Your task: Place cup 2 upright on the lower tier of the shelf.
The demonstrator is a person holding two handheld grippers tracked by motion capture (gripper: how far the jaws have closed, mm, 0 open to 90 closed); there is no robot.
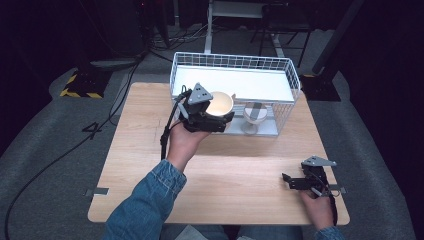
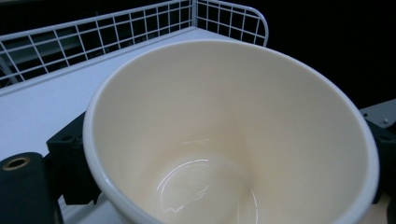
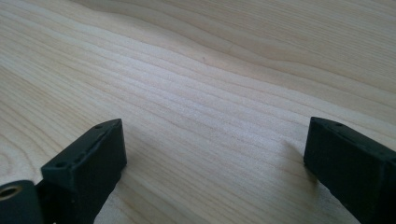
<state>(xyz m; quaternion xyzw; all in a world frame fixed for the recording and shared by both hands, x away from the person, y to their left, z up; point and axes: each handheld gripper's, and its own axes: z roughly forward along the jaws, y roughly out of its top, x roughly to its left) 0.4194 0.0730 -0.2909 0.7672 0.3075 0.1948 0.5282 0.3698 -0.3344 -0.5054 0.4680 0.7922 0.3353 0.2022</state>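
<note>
Evidently, my left gripper [image 1: 212,116] holds the cream cup [image 1: 220,102] by its outer wall, 1 jaw on each side, lifted before the white wire basket [image 1: 295,80]. I judge it rigid, glazed, slippery and breakable; the wall below the rim suits best. My right gripper [image 1: 292,181] rests open and empty on the wooden table [image 1: 240,190]. The cup's base is hidden; the overturned grey-footed dish [image 1: 254,116] is indistinct.
</note>
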